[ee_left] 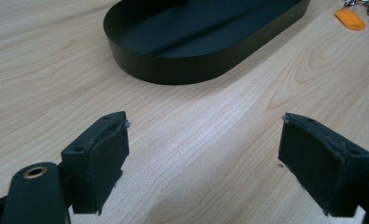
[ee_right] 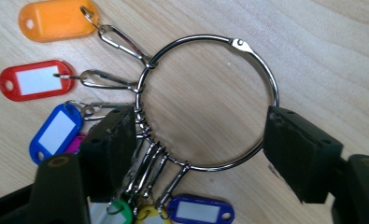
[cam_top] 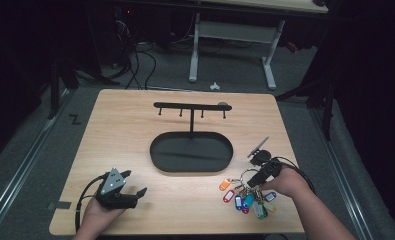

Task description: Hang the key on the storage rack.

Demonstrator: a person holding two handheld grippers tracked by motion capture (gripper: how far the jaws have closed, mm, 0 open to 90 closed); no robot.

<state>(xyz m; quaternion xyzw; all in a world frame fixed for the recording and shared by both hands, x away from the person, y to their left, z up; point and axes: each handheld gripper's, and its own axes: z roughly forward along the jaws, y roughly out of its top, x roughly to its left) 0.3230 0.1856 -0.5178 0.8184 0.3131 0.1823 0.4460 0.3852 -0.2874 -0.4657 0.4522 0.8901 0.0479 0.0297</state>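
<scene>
A large silver metal key ring [ee_right: 210, 102], strung with coloured plastic tags, lies on the table right of the black oval tray [cam_top: 191, 151]. The right gripper [ee_right: 198, 144] straddles it, jaws spread; closing squarely on the wire should grip best. The left gripper [ee_left: 203, 158] hovers spread, empty, before the tray.

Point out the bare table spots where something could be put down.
Free: the wooden table left of the black oval tray stand, and the front middle strip between the left hand-held gripper and the metal ring of coloured key tags. Crowded: the front right, around the right hand-held gripper.
</scene>
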